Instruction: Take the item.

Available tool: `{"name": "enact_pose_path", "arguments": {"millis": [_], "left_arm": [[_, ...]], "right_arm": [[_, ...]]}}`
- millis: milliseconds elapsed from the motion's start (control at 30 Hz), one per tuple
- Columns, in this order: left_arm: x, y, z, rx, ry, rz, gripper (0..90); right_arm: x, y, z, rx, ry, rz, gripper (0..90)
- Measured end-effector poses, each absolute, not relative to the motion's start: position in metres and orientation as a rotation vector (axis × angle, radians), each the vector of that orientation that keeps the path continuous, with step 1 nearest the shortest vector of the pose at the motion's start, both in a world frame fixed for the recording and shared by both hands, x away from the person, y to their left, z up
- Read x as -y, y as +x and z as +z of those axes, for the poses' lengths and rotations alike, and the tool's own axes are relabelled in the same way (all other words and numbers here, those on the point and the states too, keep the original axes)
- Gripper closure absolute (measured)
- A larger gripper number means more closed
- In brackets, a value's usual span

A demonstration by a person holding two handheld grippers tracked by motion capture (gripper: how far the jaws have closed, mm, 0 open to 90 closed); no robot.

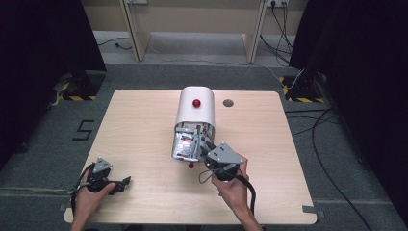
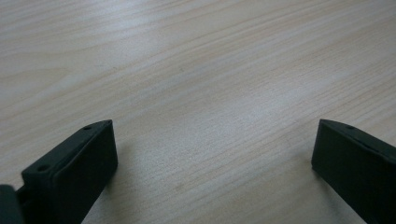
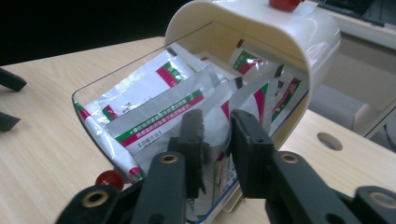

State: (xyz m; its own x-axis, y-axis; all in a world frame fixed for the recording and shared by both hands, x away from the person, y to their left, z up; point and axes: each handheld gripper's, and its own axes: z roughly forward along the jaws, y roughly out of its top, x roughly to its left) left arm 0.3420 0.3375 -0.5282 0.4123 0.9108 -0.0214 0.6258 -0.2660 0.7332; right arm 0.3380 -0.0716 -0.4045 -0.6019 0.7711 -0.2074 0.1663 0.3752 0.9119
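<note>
Silver sachet (image 3: 219,123) pinched between the jaws of the right gripper (image 3: 215,140) — one packet among several in the open clear drawer (image 3: 93,109) of a cream dispenser box (image 1: 195,108) at mid-table. Seen in the right gripper view: pads closed in on the foil edge, apparently grasping it, though contact of the far pad hard to confirm. Packet standing roughly upright in the stack, long axis running back into the box, straight ahead of the jaws; a pull back toward the person's side looks like the line out. Right gripper (image 1: 222,161) at the drawer mouth in the high view, by far the nearer of the two. Left gripper (image 1: 108,179) well apart near the table's (image 1: 144,125) front-left corner — jaws spread wide over bare wood, holding nothing, as the left gripper view confirms.

Counted: one box, one drawer, two red knobs — one on the box top (image 1: 196,103), one at the drawer's front lip (image 3: 110,179). Sachets at least four or five with red-and-green bands, exact total hidden by overlap. One round cable hole (image 1: 228,103) in the tabletop just right of the box. Two grippers, two hands.
</note>
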Motion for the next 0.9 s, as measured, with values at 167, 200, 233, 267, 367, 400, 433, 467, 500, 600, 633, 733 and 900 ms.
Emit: {"name": "enact_pose_path", "arguments": {"millis": [167,200,233,267,367,400,433,467,500,600,633,733,900], "left_arm": [[-0.337,0.342,-0.528,-1.301,1.997,0.543,0.0],[-0.337,0.342,-0.528,-1.301,1.997,0.543,0.0],[-0.337,0.342,-0.528,-1.302,1.997,0.543,0.0],[-0.337,0.342,-0.528,-1.302,1.997,0.543,0.0],[-0.337,0.342,-0.528,-1.302,1.997,0.543,0.0],[-0.337,0.342,-0.528,-1.302,1.997,0.543,0.0],[-0.337,0.342,-0.528,-1.302,1.997,0.543,0.0],[-0.337,0.342,-0.528,-1.302,1.997,0.543,0.0],[-0.337,0.342,-0.528,-1.302,1.997,0.543,0.0],[-0.337,0.342,-0.528,-1.302,1.997,0.543,0.0],[-0.337,0.342,-0.528,-1.302,1.997,0.543,0.0],[-0.337,0.342,-0.528,-1.302,1.997,0.543,0.0],[-0.337,0.342,-0.528,-1.302,1.997,0.543,0.0]], "right_arm": [[0.076,0.335,-0.401,-1.968,0.76,1.248,84.5],[0.076,0.334,-0.4,-1.969,0.755,1.254,84.9],[0.079,0.334,-0.398,-1.973,0.752,1.276,85.4],[0.079,0.334,-0.398,-1.973,0.752,1.276,85.4],[0.082,0.333,-0.396,-1.98,0.751,1.306,85.8],[0.084,0.333,-0.395,-1.981,0.749,1.311,85.9],[0.085,0.333,-0.394,-1.981,0.744,1.32,86.0],[0.086,0.332,-0.393,-1.982,0.744,1.328,86.0],[0.086,0.331,-0.392,-1.981,0.738,1.33,86.1],[0.09,0.328,-0.386,-1.965,0.728,1.355,86.3],[0.092,0.327,-0.384,-1.964,0.728,1.362,86.4],[0.099,0.324,-0.378,-1.942,0.725,1.382,87.0],[0.114,0.324,-0.372,-1.91,0.742,1.428,87.2]]}}
